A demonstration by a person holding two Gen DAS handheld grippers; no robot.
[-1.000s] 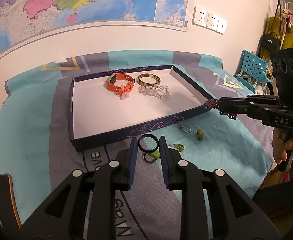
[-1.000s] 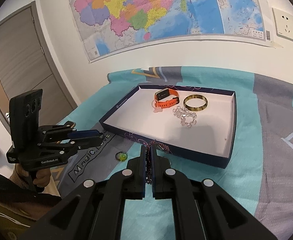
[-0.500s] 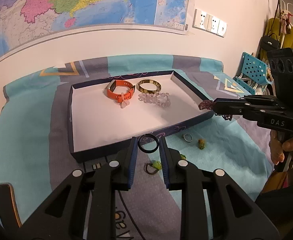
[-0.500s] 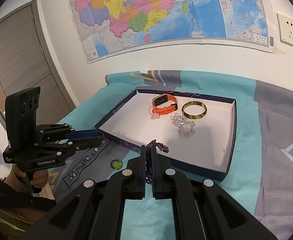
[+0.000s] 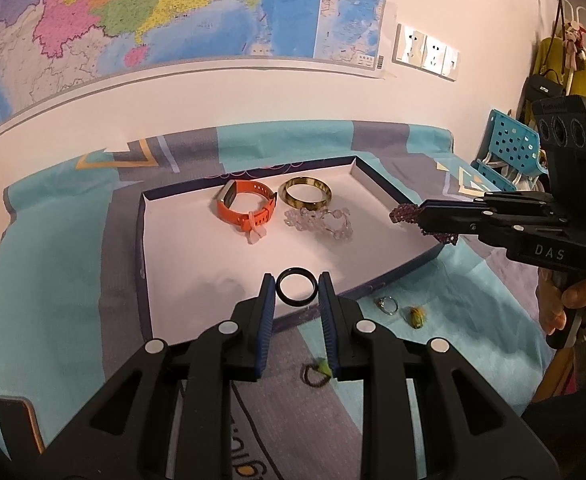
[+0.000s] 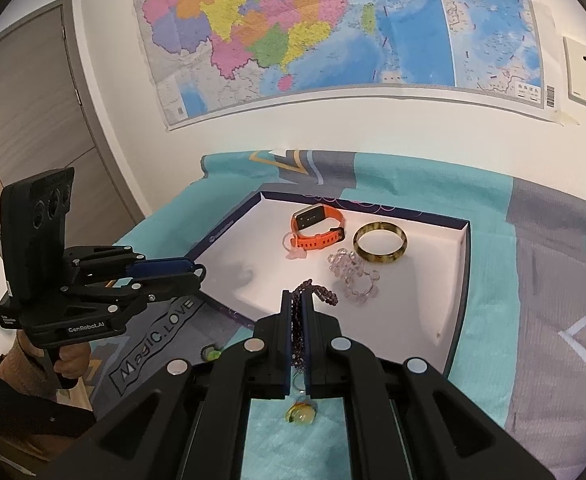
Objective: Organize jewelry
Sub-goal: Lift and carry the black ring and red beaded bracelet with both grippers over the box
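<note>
left tool (image 5: 296, 294): we're gripping black ring (image 5: 296, 287) over tray's (image 5: 143, 248) near edge | right tool (image 6: 297, 300): we're clamped on purple bracelet (image 6: 317, 291), at tray's right rim | in tray: orange watch (image 5: 245, 206), gold bangle (image 5: 305, 193), clear bead bracelet (image 5: 321, 221) | on cloth (image 5: 53, 280): silver ring (image 5: 387, 305), green bits (image 5: 416, 316)

Black hand-held gripper (image 5: 296, 300) with blue finger pads (image 5: 268, 312), silver screws, "DAS" lettering.

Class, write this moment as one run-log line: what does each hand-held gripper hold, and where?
left hand-held gripper: black ring, over tray | right hand-held gripper: purple beaded bracelet, over tray edge
</note>
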